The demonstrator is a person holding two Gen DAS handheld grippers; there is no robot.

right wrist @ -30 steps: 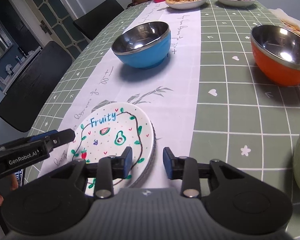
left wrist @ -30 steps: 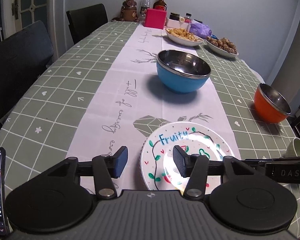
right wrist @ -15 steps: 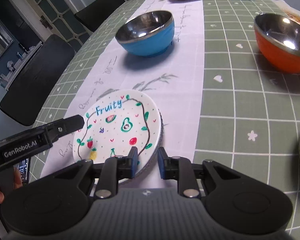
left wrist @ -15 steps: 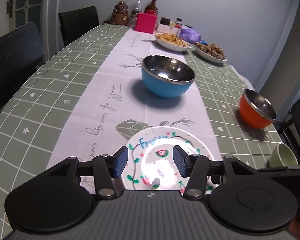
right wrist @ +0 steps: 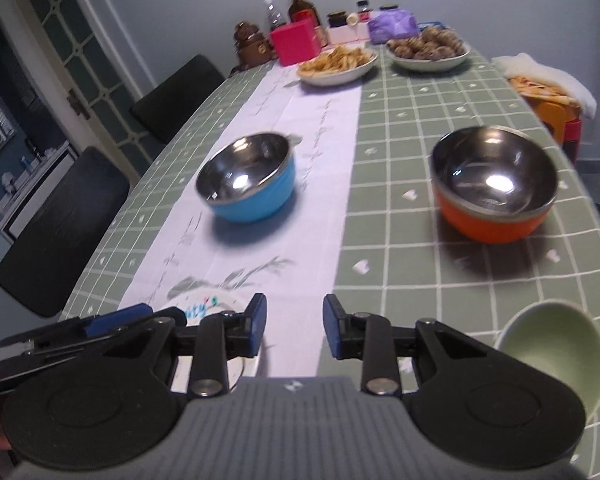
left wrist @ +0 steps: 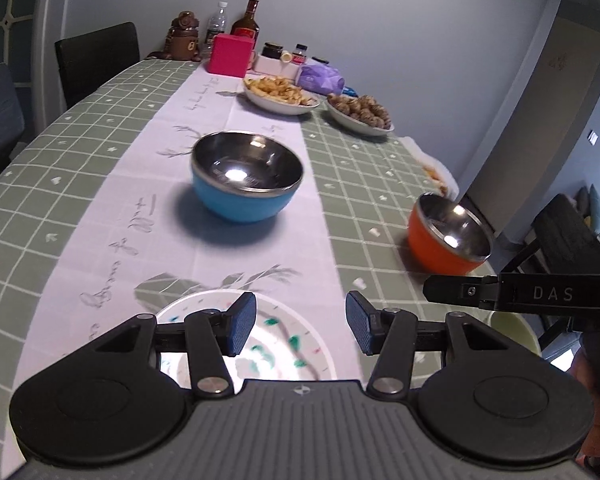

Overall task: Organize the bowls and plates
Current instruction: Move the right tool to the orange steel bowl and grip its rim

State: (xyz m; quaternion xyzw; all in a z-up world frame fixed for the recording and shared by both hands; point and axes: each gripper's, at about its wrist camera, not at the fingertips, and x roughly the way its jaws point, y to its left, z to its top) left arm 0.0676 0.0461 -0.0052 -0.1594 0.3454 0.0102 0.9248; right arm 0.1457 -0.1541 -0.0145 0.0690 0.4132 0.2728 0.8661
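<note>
A white "Fruity" plate point(left wrist: 284, 344) lies at the near end of the table runner, mostly under my left gripper point(left wrist: 300, 328), which is open and empty just above it. The plate's rim also shows in the right wrist view point(right wrist: 208, 308). My right gripper point(right wrist: 294, 330) is open and empty, to the right of the plate. A blue steel-lined bowl point(left wrist: 247, 182) point(right wrist: 248, 178) stands upright mid-runner. An orange steel-lined bowl point(left wrist: 448, 234) point(right wrist: 494, 184) stands upright to its right. A pale green bowl point(right wrist: 556, 352) point(left wrist: 512, 330) sits near the right front edge.
Two white dishes of food point(left wrist: 280, 94) point(left wrist: 358, 114), a pink box point(left wrist: 231, 55), bottles and jars stand at the far end. A cloth-covered basket point(right wrist: 548, 84) sits at the right edge. Black chairs point(right wrist: 64, 228) line the left side.
Both grippers have lifted and tilted up, so the plate has slid low and partly out of view. The right gripper's fingers have opened wider and let the plate's edge go.
</note>
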